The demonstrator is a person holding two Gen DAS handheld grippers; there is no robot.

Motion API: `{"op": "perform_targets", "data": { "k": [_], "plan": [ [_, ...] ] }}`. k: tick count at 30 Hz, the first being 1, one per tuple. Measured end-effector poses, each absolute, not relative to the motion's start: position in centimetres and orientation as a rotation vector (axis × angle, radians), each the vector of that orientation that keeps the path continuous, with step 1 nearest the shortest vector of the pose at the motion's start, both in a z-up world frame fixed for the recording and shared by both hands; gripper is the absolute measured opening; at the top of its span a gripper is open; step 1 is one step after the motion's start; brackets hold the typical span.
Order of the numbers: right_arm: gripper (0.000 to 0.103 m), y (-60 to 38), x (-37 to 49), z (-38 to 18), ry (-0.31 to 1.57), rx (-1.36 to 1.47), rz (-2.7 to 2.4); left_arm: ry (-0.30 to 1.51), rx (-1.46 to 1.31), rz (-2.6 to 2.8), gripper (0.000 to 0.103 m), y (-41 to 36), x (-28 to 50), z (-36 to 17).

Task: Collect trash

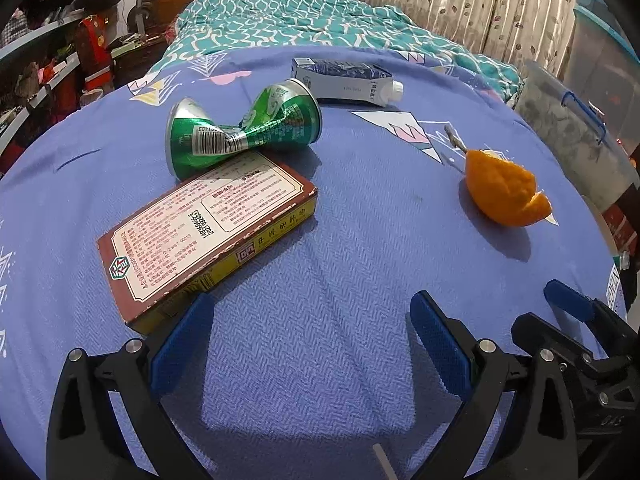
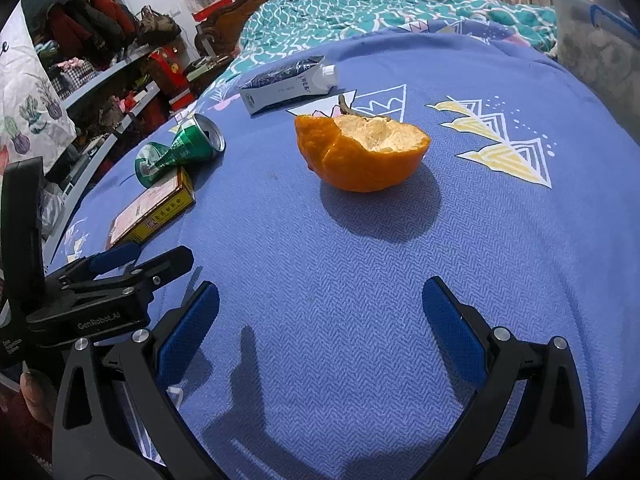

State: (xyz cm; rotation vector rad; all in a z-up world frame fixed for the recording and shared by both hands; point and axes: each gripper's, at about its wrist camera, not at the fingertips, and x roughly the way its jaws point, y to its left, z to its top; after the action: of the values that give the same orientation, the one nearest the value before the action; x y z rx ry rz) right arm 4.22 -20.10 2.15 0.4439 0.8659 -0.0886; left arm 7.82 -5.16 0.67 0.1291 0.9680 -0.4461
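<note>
Trash lies on a blue bedsheet (image 1: pixel 352 240). A crushed green can (image 1: pixel 240 128) rests against a flat brown and yellow box (image 1: pixel 208 224). A dark blue and white carton (image 1: pixel 344 80) lies farther back. An orange peel (image 1: pixel 504 192) sits to the right. My left gripper (image 1: pixel 312 320) is open and empty, its left finger just in front of the box. In the right wrist view my right gripper (image 2: pixel 320 312) is open and empty, just short of the orange peel (image 2: pixel 360 152). The can (image 2: pixel 180 148), box (image 2: pixel 156 212) and carton (image 2: pixel 288 84) lie to its left.
A teal patterned quilt (image 1: pixel 320 16) is bunched at the bed's far end. A clear plastic storage bin (image 1: pixel 576 128) stands at the right bedside. Cluttered shelves (image 2: pixel 92 72) line the left. The left gripper's body (image 2: pixel 100 292) shows at the right wrist view's left edge.
</note>
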Motion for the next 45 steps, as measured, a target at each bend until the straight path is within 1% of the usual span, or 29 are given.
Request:
{"op": "perform_targets", "data": {
  "k": [11, 15, 17, 19, 21, 25, 28, 31, 32, 33, 34, 35, 36, 38, 41, 45],
  "plan": [
    [0.1, -19.7, 4.2, 2.2, 0.875, 0.409, -0.105, 0.952, 0.093, -0.474, 0.094, -4.1, 6.5, 0.9],
    [0.1, -19.4, 4.1, 2.2, 0.881, 0.388, -0.098, 0.928, -0.073, -0.585, 0.094, -0.3, 5.7, 1.7],
    [0.1, -18.9, 4.4, 2.2, 0.885, 0.369, -0.073, 0.874, -0.101, -0.544, 0.094, 2.2, 5.7, 2.9],
    [0.098, -17.9, 4.8, 2.3, 0.889, 0.335, -0.029, 0.821, -0.057, -0.491, 0.094, 3.5, 6.1, 4.0],
    [0.095, -16.8, 5.2, 2.3, 0.896, 0.299, 0.009, 0.809, -0.012, -0.463, 0.094, 3.9, 7.1, 4.6],
    [0.094, -16.1, 5.4, 2.3, 0.901, 0.275, 0.045, 0.836, 0.103, -0.476, 0.094, 2.5, 9.6, 4.2],
    [0.094, -16.5, 5.2, 2.3, 0.897, 0.293, 0.053, 0.901, 0.173, -0.498, 0.095, 0.8, 11.6, 2.9],
    [0.094, -16.5, 5.1, 2.4, 0.894, 0.296, 0.063, 0.912, 0.249, -0.453, 0.094, -0.2, 12.9, 2.0],
    [0.093, -16.7, 5.1, 2.5, 0.889, 0.301, 0.07, 0.919, 0.251, -0.447, 0.092, -0.2, 13.1, 1.9],
    [0.091, -16.7, 5.1, 2.8, 0.882, 0.305, 0.08, 0.919, 0.242, -0.454, 0.086, 0.0, 13.1, 1.9],
    [0.089, -16.8, 5.3, 3.2, 0.875, 0.307, 0.094, 0.932, 0.221, -0.488, 0.062, 0.2, 13.0, 1.9],
    [0.087, -16.8, 5.5, 3.7, 0.868, 0.31, 0.109, 0.962, 0.203, -0.515, 0.036, 0.3, 13.0, 1.6],
    [0.086, -17.0, 5.9, 4.4, 0.855, 0.312, 0.132, 0.974, 0.194, -0.517, 0.033, 0.5, 13.0, 1.4],
    [0.082, -17.4, 7.0, 6.1, 0.828, 0.322, 0.169, 0.954, 0.2, -0.504, 0.031, 0.8, 12.5, 1.4],
    [0.082, -18.6, 9.6, 8.7, 0.797, 0.354, 0.184, 0.951, 0.179, -0.515, 0.03, 1.3, 11.7, 1.8],
    [0.081, -19.5, 14.0, 9.1, 0.833, 0.431, 0.232, 0.906, 0.159, -0.52, 0.03, 1.5, 10.9, 2.8]
  ]
}}
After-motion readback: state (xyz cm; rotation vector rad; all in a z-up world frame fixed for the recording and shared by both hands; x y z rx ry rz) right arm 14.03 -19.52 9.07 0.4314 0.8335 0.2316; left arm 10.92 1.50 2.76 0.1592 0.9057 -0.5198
